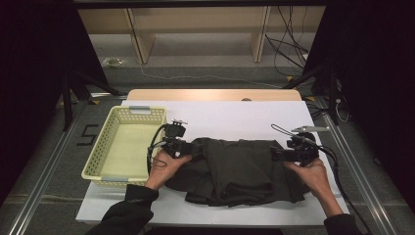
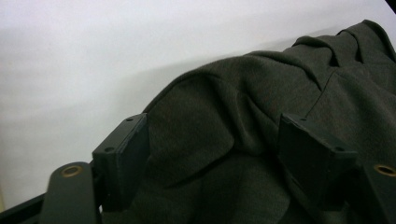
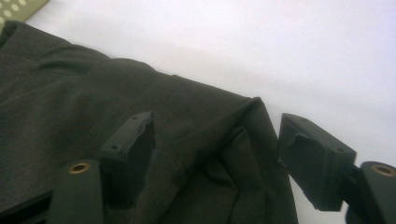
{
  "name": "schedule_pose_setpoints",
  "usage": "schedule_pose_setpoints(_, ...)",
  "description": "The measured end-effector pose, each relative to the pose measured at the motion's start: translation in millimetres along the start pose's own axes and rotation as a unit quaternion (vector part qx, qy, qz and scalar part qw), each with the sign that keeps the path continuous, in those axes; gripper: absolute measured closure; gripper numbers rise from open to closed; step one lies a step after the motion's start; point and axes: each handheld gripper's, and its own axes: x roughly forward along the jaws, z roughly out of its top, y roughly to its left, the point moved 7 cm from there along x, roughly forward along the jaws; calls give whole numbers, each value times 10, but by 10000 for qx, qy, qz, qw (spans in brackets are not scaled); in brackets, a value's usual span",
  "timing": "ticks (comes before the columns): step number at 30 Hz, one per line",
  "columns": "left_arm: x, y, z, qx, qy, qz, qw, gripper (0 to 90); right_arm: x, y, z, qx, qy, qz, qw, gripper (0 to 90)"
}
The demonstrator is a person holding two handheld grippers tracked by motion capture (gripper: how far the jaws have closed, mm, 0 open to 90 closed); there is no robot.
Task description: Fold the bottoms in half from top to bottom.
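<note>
Dark garment (image 1: 235, 169) lies crumpled on white table (image 1: 230, 117), right of yellow basket (image 1: 125, 144). Left tongs (image 1: 192, 147) at garment's left end, right tongs (image 1: 276, 155) at right end. Both pairs stand apart, cloth lying between jaws, pads not pressing. Garment type hard to tell: folds merge in dark fabric. Person's sleeves cut off at bottom edge.

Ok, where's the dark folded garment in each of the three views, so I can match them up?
High view: dark garment at table centre, between both grippers.
Left gripper view: it covers the right and lower picture, under the open jaws.
Right gripper view: it spreads across the left and bottom.
Shared landmark: the white table surface.
</note>
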Motion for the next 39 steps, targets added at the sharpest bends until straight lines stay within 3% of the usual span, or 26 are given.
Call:
schedule_pose_setpoints(6, -15, 33, -43, -172, 22, -88, 9998, 181, -53, -71, -35, 200, -58, 28, 9998, 229)
schedule_pose_setpoints(16, 39, 64, -159, -328, 352, 105, 9988, 154, -86, -154, -124, 294, 3, 33, 9996, 206)
schedule_pose_setpoints(25, 112, 83, -260, -440, 587, 125, 9972, 150, -62, -164, -165, 251, 76, 77, 9996, 206)
schedule_pose_setpoints(39, 161, 94, -425, -450, 934, 227, 9944, 130, -36, -119, -193, 193, 158, 156, 9996, 215)
